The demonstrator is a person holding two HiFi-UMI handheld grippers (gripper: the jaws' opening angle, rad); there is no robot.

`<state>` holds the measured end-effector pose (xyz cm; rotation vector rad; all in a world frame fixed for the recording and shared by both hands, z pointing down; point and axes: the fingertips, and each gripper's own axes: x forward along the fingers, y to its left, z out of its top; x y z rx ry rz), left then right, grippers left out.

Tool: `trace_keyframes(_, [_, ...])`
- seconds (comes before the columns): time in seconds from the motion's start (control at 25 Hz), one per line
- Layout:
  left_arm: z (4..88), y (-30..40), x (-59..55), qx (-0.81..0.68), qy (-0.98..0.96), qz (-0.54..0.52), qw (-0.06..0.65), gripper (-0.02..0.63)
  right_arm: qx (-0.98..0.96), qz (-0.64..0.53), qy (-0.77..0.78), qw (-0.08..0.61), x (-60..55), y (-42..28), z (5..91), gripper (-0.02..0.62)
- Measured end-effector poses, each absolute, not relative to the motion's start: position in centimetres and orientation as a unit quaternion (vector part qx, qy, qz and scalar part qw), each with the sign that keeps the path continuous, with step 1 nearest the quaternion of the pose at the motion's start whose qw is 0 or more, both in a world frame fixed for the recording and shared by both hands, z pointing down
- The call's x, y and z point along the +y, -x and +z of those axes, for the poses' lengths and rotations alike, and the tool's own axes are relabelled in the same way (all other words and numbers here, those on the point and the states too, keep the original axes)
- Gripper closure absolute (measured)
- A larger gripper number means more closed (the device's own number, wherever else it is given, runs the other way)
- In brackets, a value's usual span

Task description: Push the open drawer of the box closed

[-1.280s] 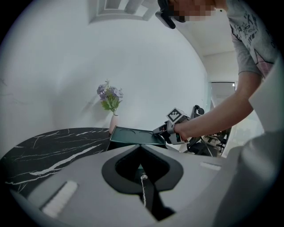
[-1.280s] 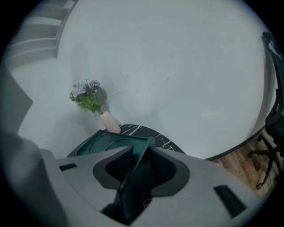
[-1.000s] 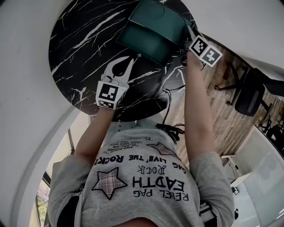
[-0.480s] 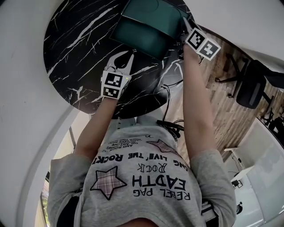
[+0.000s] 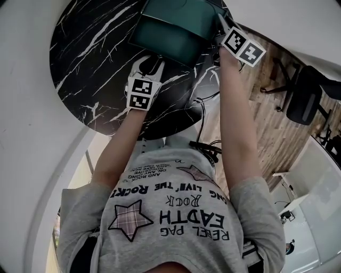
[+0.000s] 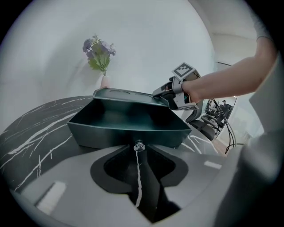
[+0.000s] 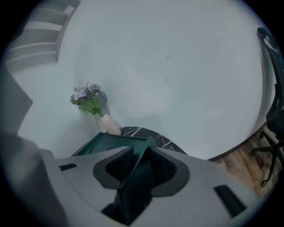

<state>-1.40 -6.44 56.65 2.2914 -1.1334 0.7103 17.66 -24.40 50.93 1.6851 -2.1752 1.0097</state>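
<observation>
A dark green box [image 5: 184, 11] stands at the far side of the round black marble table [image 5: 90, 64]. Its drawer [image 5: 166, 42] is pulled out toward me, and it looks empty in the left gripper view [image 6: 128, 119]. My left gripper [image 5: 153, 59] is shut, with its tips against the small metal knob [image 6: 139, 145] on the drawer front. My right gripper [image 5: 219, 25] is shut on the box's right near corner, and a green edge of the box [image 7: 133, 177] runs between its jaws. The right gripper [image 6: 165, 92] also shows at the box's corner in the left gripper view.
A small vase of purple flowers [image 6: 101, 55] stands behind the box against the white wall [image 7: 177, 66]. A black office chair [image 5: 305, 101] is on the wooden floor at the right. Cables [image 5: 205, 146] hang off the table's near edge.
My left gripper has moved forward across the table, and its tips now touch the drawer front. The right gripper has stayed on the box's corner.
</observation>
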Motion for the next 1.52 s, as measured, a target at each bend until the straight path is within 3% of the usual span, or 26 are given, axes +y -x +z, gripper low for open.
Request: trace_keyframes(1.52, [56.4, 0.5, -8.3, -0.409, -0.842, 0.249, 0.248, 0.534, -0.741, 0.343, -0.567, 0.108, -24.4, -17.6, 51.0, 0.466])
